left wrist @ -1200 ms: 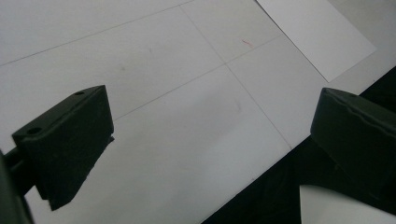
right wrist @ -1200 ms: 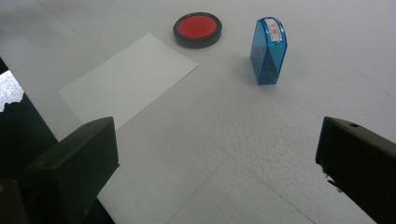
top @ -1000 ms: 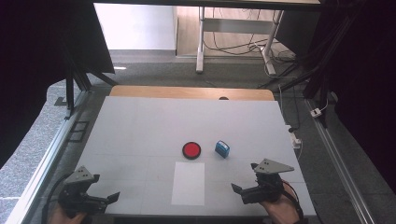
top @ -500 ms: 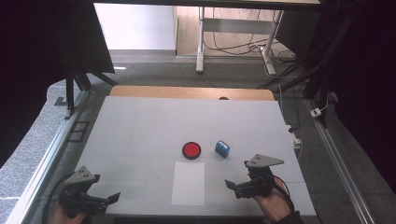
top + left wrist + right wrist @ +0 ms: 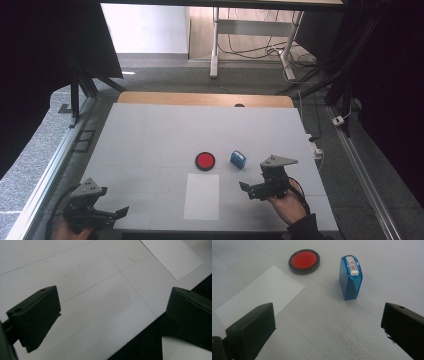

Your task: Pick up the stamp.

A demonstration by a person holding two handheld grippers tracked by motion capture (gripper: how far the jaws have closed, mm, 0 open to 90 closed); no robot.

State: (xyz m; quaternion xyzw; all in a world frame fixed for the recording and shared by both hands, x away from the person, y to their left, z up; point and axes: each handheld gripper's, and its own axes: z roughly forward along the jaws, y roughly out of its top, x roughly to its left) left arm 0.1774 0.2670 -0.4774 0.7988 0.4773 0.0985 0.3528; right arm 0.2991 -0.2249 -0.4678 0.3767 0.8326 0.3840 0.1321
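Blue stamp (image 5: 351, 277) upright (untouched); right claw (image 5: 248, 190) gapes near it.

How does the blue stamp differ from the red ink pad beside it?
The stamp is blue, tall and stands upright; the ink pad is red with a dark rim, round and lies flat. The stamp lies nearer the right gripper. Both rest untouched on the table.

No text is showing clearly enough to read. The blue stamp (image 5: 351, 277) is carrying a white label strip with small red marks on its top, but these marks are staying too blurred to make out as letters or numbers.
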